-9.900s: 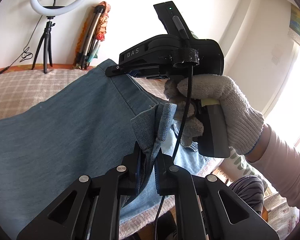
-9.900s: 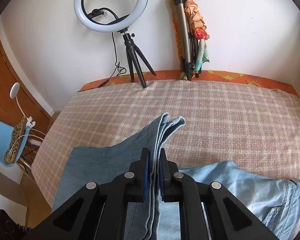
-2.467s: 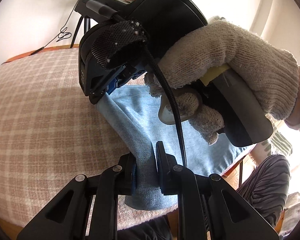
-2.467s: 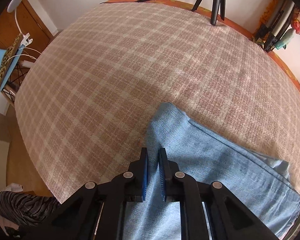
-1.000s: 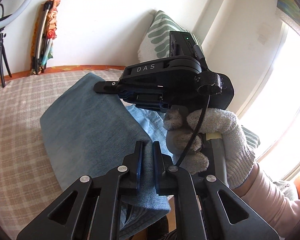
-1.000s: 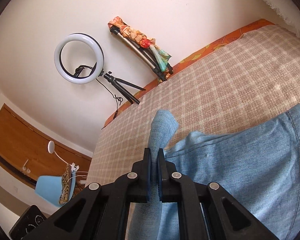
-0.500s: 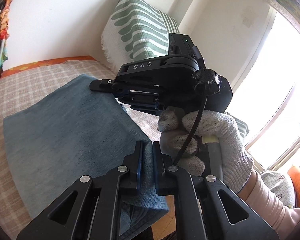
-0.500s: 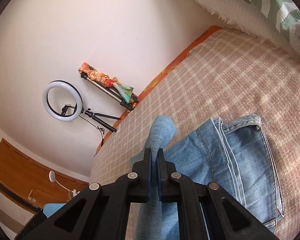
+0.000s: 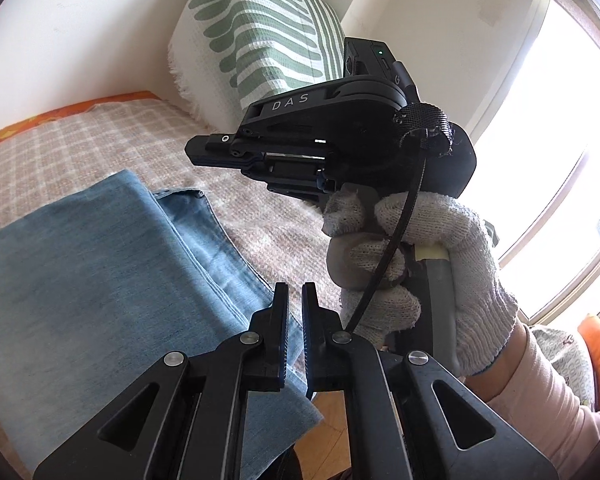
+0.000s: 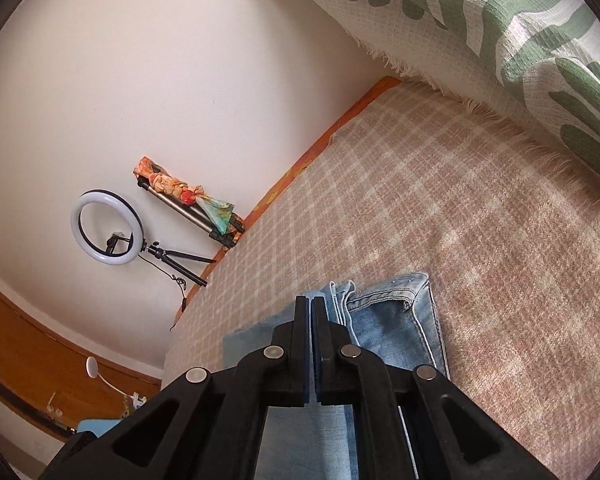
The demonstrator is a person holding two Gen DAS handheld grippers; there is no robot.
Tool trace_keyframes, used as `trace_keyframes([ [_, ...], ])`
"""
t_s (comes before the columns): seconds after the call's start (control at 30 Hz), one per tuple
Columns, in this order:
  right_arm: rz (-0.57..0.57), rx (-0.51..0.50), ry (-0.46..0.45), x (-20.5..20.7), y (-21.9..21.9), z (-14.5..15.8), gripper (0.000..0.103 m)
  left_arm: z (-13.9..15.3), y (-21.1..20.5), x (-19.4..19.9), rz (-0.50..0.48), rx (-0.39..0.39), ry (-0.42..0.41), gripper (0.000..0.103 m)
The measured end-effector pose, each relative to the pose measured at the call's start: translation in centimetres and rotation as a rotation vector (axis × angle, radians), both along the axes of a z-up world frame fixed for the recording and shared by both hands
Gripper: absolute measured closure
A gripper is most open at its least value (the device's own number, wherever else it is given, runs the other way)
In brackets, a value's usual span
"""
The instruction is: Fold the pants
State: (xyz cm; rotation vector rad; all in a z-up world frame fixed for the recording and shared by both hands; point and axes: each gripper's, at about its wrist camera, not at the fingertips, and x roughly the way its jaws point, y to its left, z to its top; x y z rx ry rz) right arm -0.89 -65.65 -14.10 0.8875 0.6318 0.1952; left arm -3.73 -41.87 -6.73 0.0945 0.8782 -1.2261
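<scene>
1. Reading the pants [image 9: 100, 264] as a folded denim stack lying flat on the checked bed [image 9: 80, 140], lower left of my left view.
2. My left gripper [image 9: 294, 300] stands slightly parted, holding nothing.
3. My right gripper [image 10: 311, 308] looks nearly closed and empty.
4. Next I'd judge: regrip an end for a final fold.

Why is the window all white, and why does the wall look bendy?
In the left wrist view the window is so bright it washes out to plain white, while the jeans stay clear. In the right wrist view the fisheye lens curves the wall and bed edge, and dark corners ring the picture. Each view's own claw fills the bottom, sharp enough.
</scene>
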Motion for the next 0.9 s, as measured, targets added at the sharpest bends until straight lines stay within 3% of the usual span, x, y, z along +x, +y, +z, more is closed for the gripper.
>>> trace_keyframes([
  [0.07, 0.02, -0.05, 0.013, -0.1, 0.4, -0.1, 0.096, 0.0, 0.3, 0.1, -0.01, 0.013, -0.007, 0.098],
  [0.13, 0.028, -0.077, 0.036, 0.0, 0.5, -0.4, 0.076, 0.2, 1.0, 0.4, -0.003, 0.026, -0.012, 0.098],
  [0.23, 0.04, -0.089, 0.041, 0.1, 0.9, -0.6, 0.075, 0.5, 3.0, 0.7, 0.014, 0.048, -0.03, 0.096],
  [0.3, 0.055, -0.136, 0.044, 0.2, 1.7, -0.2, 0.075, 0.7, 4.4, 0.9, 0.033, 0.069, -0.062, 0.08],
  [0.5, 0.133, -0.278, 0.039, -0.2, 5.7, 0.5, 0.075, 0.9, 7.9, 2.2, 0.134, 0.118, -0.131, 0.077],
  [0.57, 0.154, -0.339, 0.051, -0.5, 7.0, 0.3, 0.075, 0.8, 8.7, 2.6, 0.164, 0.137, -0.156, 0.066],
  [0.6, 0.161, -0.367, 0.059, -0.6, 7.6, 0.2, 0.073, 0.8, 9.1, 2.7, 0.18, 0.145, -0.172, 0.058],
  [0.77, 0.161, -0.551, 0.059, -1.3, 10.3, 0.2, 0.063, 0.0, 10.9, 3.8, 0.243, 0.186, -0.197, 0.049],
  [0.87, 0.164, -0.616, 0.08, -1.1, 11.0, 0.0, 0.058, -0.7, 11.6, 4.7, 0.282, 0.203, -0.19, 0.045],
  [0.9, 0.154, -0.629, 0.091, -1.0, 10.8, -0.1, 0.052, -1.0, 11.8, 5.0, 0.294, 0.208, -0.185, 0.043],
])
